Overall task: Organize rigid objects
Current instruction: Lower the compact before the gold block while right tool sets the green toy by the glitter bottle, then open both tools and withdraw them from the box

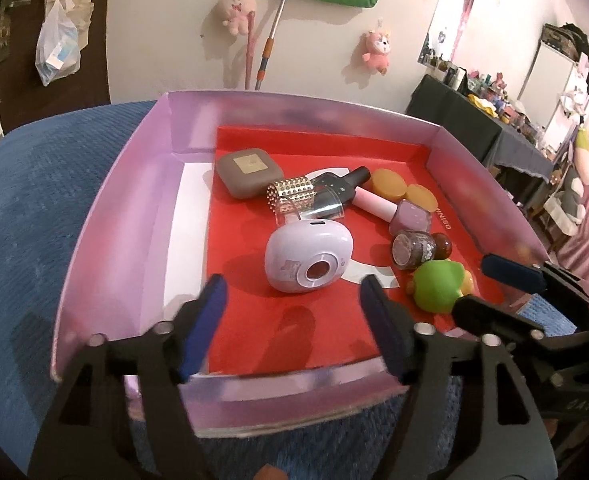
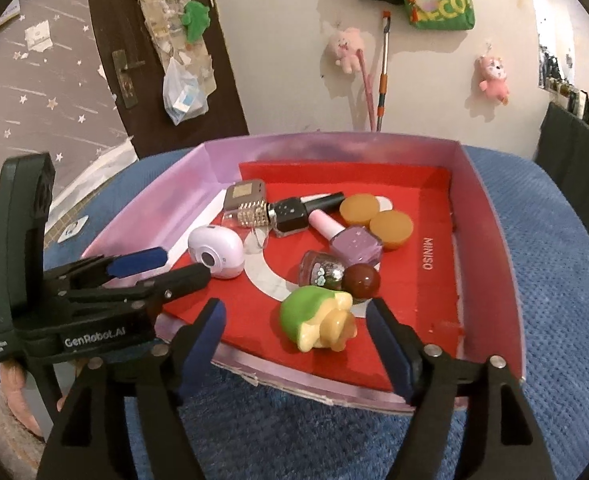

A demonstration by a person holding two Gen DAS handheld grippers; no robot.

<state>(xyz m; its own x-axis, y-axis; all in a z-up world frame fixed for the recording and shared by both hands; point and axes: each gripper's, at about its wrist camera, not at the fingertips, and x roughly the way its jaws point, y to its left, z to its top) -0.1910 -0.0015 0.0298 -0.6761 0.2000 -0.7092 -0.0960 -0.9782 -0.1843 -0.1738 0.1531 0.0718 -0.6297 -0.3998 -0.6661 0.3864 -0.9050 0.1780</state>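
Left wrist: left gripper spread, empty, above the box's near wall; lilac camera just ahead on the red liner.
Right wrist: right gripper spread, empty; green toy between its fingers, untouched.

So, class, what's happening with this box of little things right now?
A person holds two grippers at the near edge of a pink box on a blue cushion. Both are open and empty. The left gripper faces a lilac device; the right gripper faces a green toy. Nail polish bottles lie loose behind them.
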